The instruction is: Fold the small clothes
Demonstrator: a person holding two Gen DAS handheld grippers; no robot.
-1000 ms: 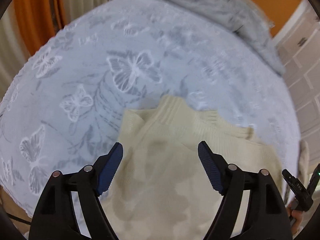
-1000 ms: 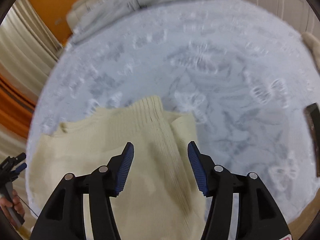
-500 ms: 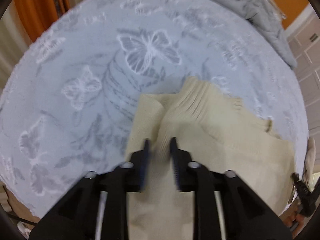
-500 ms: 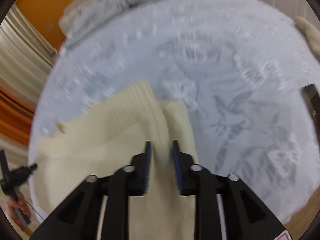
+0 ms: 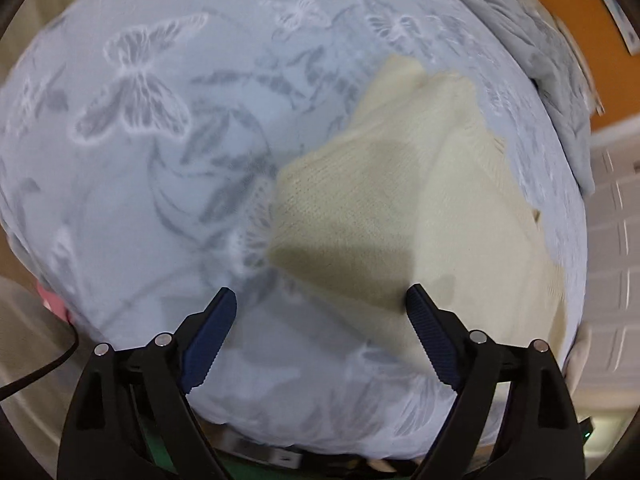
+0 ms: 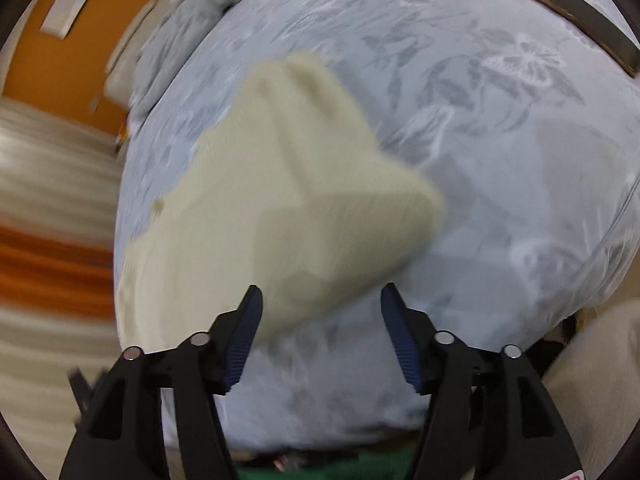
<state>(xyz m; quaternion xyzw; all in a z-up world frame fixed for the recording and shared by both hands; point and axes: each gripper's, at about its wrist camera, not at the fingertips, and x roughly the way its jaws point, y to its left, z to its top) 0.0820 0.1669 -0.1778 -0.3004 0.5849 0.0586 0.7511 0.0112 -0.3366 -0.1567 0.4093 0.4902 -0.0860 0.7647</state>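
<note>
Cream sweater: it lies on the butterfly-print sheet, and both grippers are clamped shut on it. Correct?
Not quite. The cream sweater does lie on the butterfly-print sheet, but both wrist views show the left gripper and right gripper with jaws just opened, pads off the fabric.

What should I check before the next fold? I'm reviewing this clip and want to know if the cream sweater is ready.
1. Left gripper free of cloth: ok; its jaws have just been opening and nothing is between them.
2. Right gripper free of cloth: ok; its jaws have just opened too and hold nothing.
3. Cream sweater lying on the butterfly bedspread, not hanging: ok.
4. Folded edges lined up: cannot tell; both views are blurred.
5. Bedspread beside the sweater free for the next fold: ok in the left wrist view.
6. Dark flat object away from the sweater: ok.
</note>
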